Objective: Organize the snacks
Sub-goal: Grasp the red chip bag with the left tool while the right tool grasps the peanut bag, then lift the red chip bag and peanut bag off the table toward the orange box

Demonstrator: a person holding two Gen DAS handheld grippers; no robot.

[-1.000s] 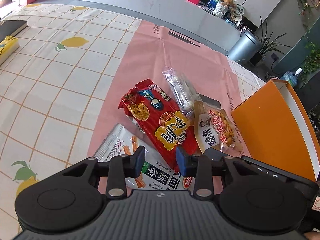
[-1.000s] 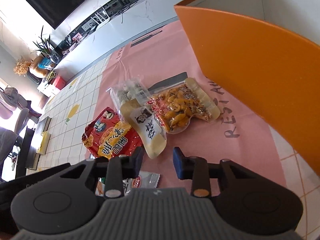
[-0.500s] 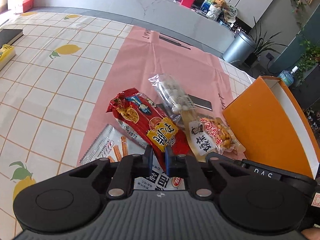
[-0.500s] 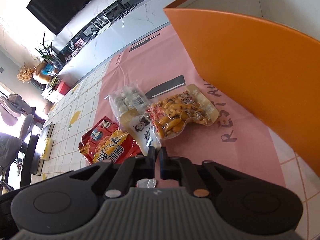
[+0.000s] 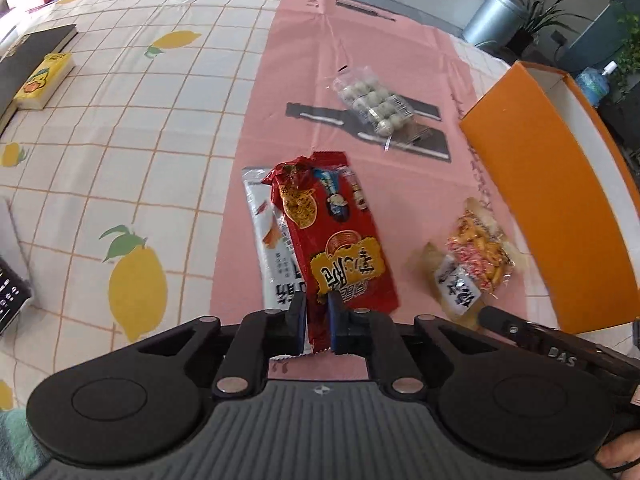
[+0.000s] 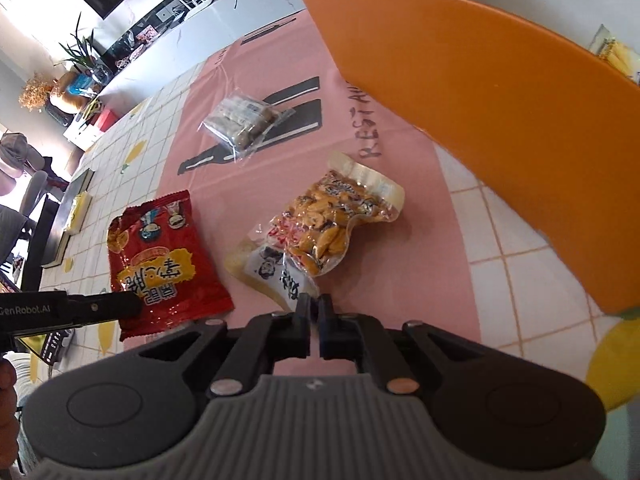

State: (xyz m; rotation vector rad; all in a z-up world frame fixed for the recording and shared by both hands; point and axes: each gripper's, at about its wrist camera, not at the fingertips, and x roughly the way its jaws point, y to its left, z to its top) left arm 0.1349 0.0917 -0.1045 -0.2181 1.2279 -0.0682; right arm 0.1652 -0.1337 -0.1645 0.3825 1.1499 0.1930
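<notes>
Pink runner [image 6: 404,200] reads "RESTAU"; left gripper [image 6: 72,310] reads "GenRobot.AI".

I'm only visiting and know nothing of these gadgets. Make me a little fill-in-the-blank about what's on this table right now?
1. The left gripper pinches the ____ snack packet.
2. The open box is coloured ____.
3. The right gripper grips the clear pack of ____.
4. The tablecloth is printed with ____.

Missing words: red; orange; nuts; lemons
</notes>
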